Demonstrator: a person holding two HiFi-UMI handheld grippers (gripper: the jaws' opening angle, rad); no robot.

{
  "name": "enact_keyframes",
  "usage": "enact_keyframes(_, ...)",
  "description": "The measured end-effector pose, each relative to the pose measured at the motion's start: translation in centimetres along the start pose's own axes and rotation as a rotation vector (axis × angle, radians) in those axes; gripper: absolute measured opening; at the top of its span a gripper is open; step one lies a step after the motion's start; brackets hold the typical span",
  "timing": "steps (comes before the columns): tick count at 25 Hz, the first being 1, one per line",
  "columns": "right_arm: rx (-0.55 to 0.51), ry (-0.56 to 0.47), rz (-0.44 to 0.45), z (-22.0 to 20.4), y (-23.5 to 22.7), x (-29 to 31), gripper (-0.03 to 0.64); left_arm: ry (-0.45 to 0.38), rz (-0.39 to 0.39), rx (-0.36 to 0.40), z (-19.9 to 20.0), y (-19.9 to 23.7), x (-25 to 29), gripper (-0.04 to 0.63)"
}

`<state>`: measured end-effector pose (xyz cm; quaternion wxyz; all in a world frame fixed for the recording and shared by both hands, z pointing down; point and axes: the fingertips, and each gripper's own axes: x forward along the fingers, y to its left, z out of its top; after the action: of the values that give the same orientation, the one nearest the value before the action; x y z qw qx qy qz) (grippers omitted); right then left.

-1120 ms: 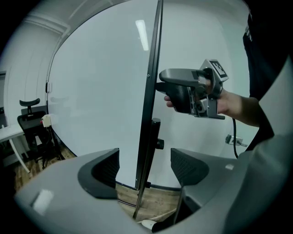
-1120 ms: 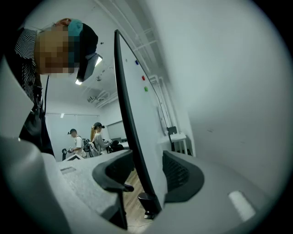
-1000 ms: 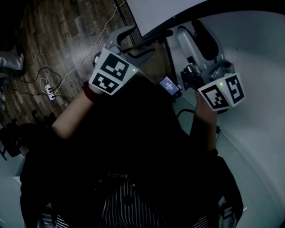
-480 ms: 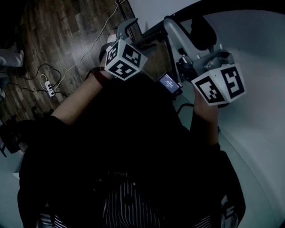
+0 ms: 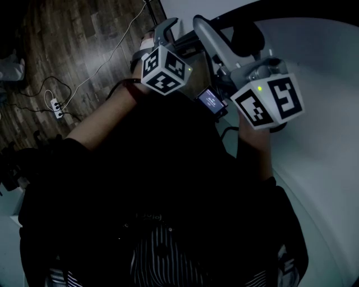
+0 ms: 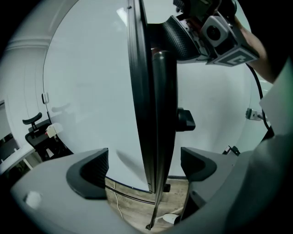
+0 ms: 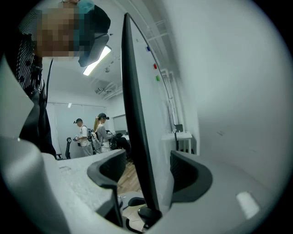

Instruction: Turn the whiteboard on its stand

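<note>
Pre-grasp step: left claw (image 6: 143,168), right claw (image 7: 147,173) just opened wide, each straddling whiteboard (image 6: 91,91) edge, not touching. Next, likely: close both, pivot board.

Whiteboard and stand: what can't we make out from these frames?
- Whiteboard: head view, the top edge cuts off nearly all of it.
- Stand: head view, the person's torso covers its feet.
- Board face: right gripper view is nearly edge-on; coloured dots too small to identify.
- Small screen: head view, text too small.
- Knob on the stand: left gripper view, tightness not visible.
</note>
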<state>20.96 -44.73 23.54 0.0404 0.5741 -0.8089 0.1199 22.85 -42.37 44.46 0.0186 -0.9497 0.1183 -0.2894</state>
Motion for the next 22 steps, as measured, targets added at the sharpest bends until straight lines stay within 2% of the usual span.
enact_keyframes(4,-0.008,0.017,0.005,0.2,-0.4,0.8,0.295,-0.02,0.029,-0.012,0.9,1.2,0.8,0.489)
enact_keyframes(11,-0.067,0.035,0.039,0.1,-0.6,2.4,0.289,0.023,0.029,-0.021,0.3,1.7,2.5,0.469)
enact_keyframes(13,-0.091,0.019,0.044,0.4,-0.9,2.6,0.266,0.023,0.037,-0.02,0.4,1.6,2.7,0.464)
enact_keyframes(15,-0.13,0.004,0.038,0.7,-1.3,2.5,0.146,0.025,0.044,-0.018,0.4,1.5,2.9,0.462)
enact_keyframes(22,-0.144,-0.009,0.029,1.1,-1.5,3.1,0.143,0.04,0.066,-0.016,0.5,2.0,2.7,0.444)
